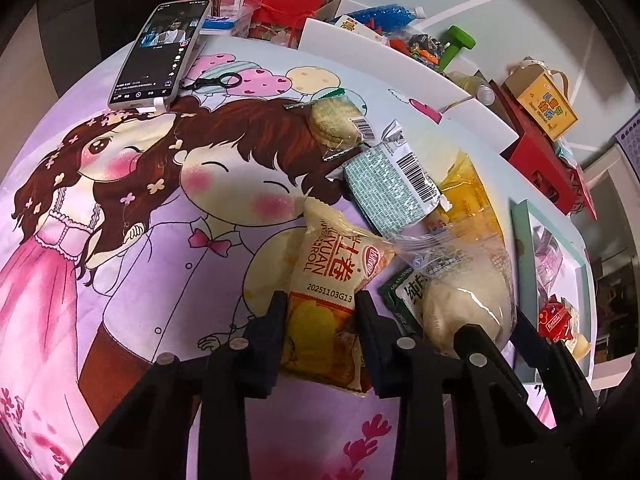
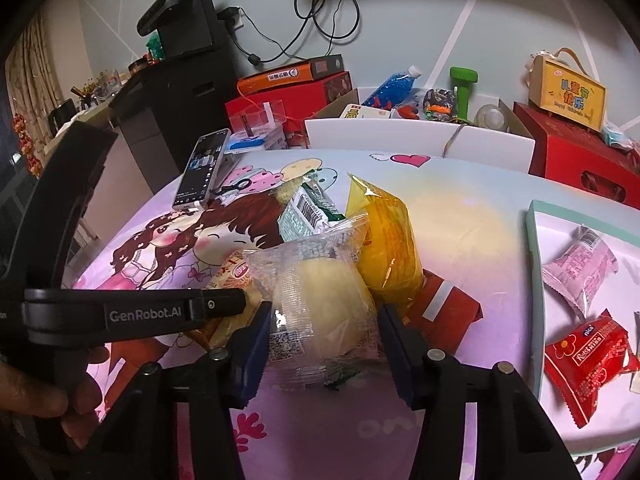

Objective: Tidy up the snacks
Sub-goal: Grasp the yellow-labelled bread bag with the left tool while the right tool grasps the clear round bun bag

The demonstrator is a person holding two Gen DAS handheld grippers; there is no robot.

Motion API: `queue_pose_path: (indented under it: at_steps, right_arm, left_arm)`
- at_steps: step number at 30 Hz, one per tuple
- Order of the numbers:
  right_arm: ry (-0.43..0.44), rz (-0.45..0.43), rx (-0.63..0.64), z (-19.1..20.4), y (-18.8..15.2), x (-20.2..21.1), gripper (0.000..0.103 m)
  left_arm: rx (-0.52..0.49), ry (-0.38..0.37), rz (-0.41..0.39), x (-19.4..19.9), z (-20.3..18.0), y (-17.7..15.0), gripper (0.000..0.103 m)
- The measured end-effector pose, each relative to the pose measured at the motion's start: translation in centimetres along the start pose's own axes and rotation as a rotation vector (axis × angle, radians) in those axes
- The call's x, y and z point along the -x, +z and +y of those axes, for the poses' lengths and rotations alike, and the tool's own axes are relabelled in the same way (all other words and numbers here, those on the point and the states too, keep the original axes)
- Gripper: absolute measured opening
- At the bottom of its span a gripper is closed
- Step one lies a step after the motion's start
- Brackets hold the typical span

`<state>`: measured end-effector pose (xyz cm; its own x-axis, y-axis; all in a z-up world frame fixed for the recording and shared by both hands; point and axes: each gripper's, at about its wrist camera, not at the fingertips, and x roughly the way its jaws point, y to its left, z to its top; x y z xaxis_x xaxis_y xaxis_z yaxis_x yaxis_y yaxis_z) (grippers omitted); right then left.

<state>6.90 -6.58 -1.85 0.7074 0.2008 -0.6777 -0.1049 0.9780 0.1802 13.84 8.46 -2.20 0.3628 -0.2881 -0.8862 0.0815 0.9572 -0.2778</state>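
My left gripper (image 1: 322, 316) is shut on a cream and orange egg roll packet (image 1: 332, 276) that lies on the cartoon-printed cloth (image 1: 140, 240). Just to its right, my right gripper (image 2: 324, 320) is shut on a clear-wrapped pale bun (image 2: 320, 296); its pads press the wrapper on both sides. The bun (image 1: 468, 300) and the right gripper (image 1: 498, 332) also show in the left wrist view. Against the bun lean a yellow packet (image 2: 388, 248), a green and white packet (image 2: 304, 216) and a red packet (image 2: 444, 304). A biscuit packet (image 1: 336, 120) lies farther back.
A teal-rimmed tray (image 2: 534, 280) at the right holds a pink packet (image 2: 580, 276) and a red packet (image 2: 588, 360). A phone (image 1: 160, 52) leans at the back left. White boxes (image 2: 380, 136), red boxes and toys crowd the far edge. A person's hand (image 2: 36, 392) is at the lower left.
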Motion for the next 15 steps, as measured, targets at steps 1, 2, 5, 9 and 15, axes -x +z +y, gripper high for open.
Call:
queue_pose_path:
  at_steps: [1, 2, 5, 9, 15]
  right_arm:
    - [0.001, -0.001, -0.002, 0.0, 0.0, 0.0, 0.054]
    - [0.002, -0.003, -0.003, -0.1, 0.0, 0.1, 0.054]
    - [0.011, -0.011, -0.012, -0.1, 0.1, 0.5, 0.052]
    - [0.021, -0.032, -0.017, -0.1, 0.4, 1.3, 0.051]
    - [0.026, -0.061, -0.024, -0.2, 0.9, 2.4, 0.051]
  left_arm:
    - [-0.001, 0.0, -0.003, 0.1, 0.0, 0.0, 0.034]
    - [-0.001, 0.0, -0.006, 0.3, 0.0, 0.0, 0.034]
    - [0.001, 0.0, -0.02, 0.7, 0.1, 0.1, 0.034]
    - [0.006, 0.002, -0.05, 1.8, 0.1, 0.3, 0.034]
    - [0.003, 0.002, -0.093, 3.3, -0.1, 0.6, 0.034]
